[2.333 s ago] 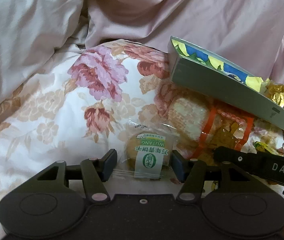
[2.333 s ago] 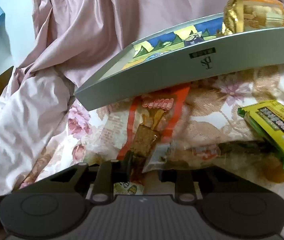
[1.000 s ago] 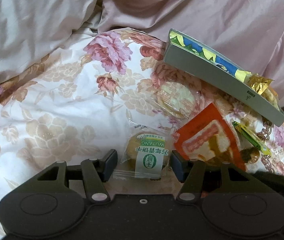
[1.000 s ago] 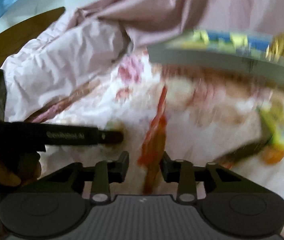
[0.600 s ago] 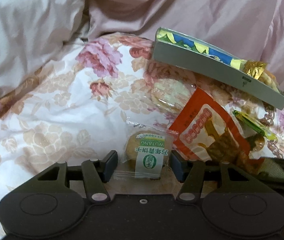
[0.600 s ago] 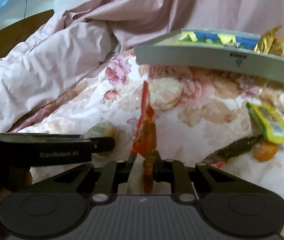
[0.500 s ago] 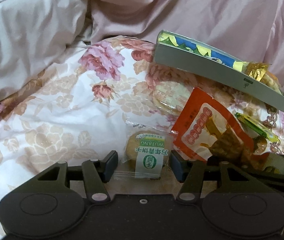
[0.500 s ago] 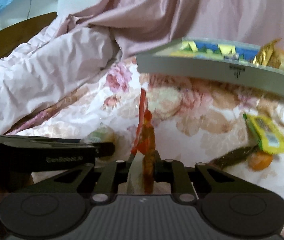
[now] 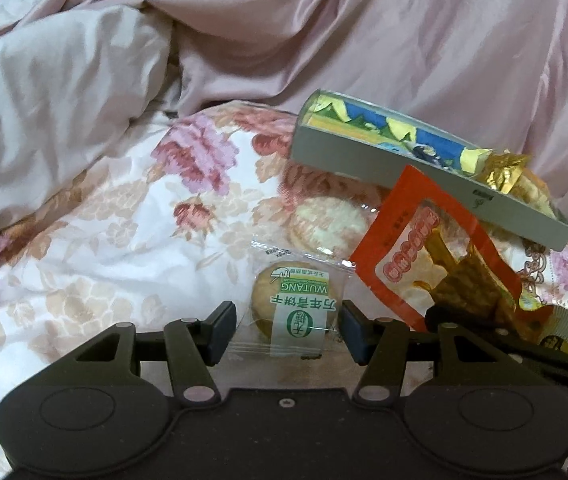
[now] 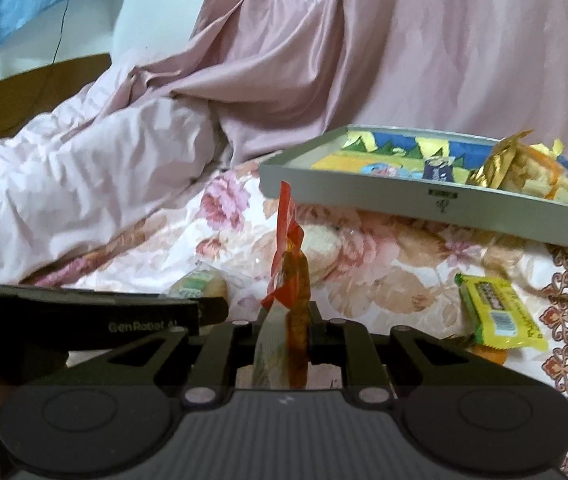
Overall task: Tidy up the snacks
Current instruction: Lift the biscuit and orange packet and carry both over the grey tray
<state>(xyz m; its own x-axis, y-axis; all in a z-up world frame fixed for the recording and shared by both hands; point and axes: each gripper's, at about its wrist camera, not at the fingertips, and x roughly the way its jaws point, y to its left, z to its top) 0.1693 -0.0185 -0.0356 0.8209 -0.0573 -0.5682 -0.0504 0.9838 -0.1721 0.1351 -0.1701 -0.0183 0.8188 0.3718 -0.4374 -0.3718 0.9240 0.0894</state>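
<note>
Since the earlier frames, the orange snack packet [image 10: 289,276] is standing clear of the bedspread, where it was lying flat among the other snacks under the tray, and it is now being carried edge-up in the right tool [image 10: 285,320]. That tool's two fingers are pressed together on the packet's lower end, so the packet is rising upright between them, its top reaching in front of the near wall of the grey tray [image 10: 403,194]. In the left wrist view the same packet [image 9: 431,256] is showing its printed face, tilted, just right of the left tool [image 9: 285,330].

The left tool is staying spread wide, its fingers sitting on either side of a clear-wrapped round biscuit with a green label [image 9: 295,304] without touching it; the biscuit is lying on the floral bedspread [image 9: 96,248].

The tray is resting tilted on the bedspread, holding a gold-wrapped snack [image 10: 495,166] at its right end. A round pale cracker in clear wrap [image 9: 327,226] is lying just below the tray's near wall. A yellow-green wrapped bar [image 10: 497,310] is lying on the bedspread to the right, well apart from the biscuit. Pink bedding [image 9: 323,28] is bunching up behind everything.
</note>
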